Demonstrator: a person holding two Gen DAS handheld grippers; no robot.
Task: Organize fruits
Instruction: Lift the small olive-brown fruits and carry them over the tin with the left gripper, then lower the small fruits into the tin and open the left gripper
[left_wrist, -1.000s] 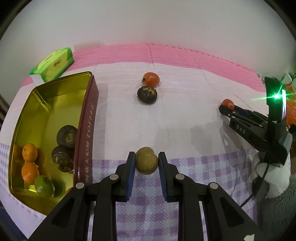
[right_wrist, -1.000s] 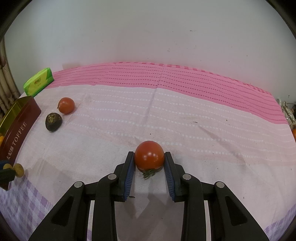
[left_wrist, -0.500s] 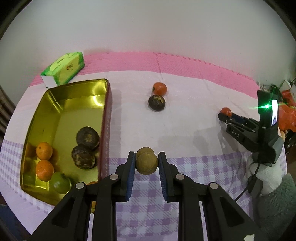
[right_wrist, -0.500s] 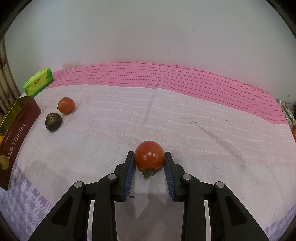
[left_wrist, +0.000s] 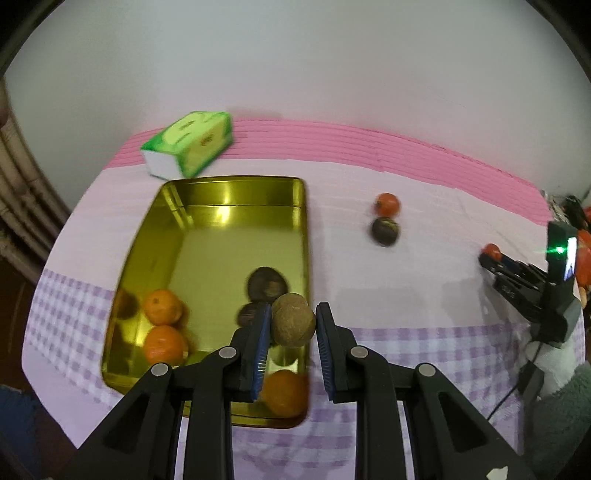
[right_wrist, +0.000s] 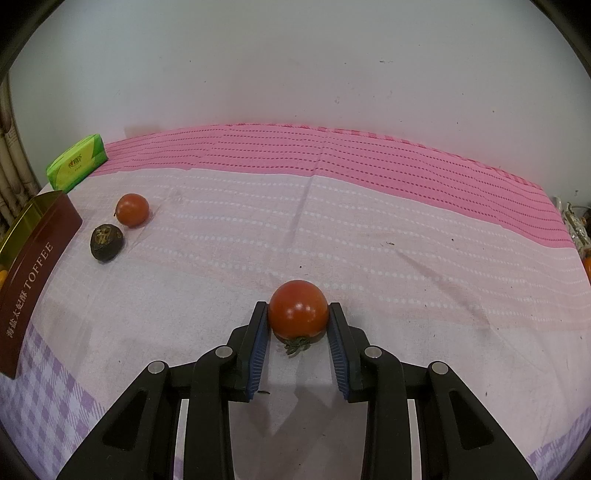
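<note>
Brown and rough-skinned, the round fruit (left_wrist: 293, 320) looks light and firm, best held across its widest part, as the left gripper (left_wrist: 291, 332) does now, fingers closed to its width, above the gold tin's (left_wrist: 236, 192) near right corner. Red tomato (right_wrist: 298, 310) (glossy, likely soft, so I would squeeze gently) sits pinched in the right gripper (right_wrist: 298, 336), low over the tabletop (right_wrist: 406, 258).
</note>
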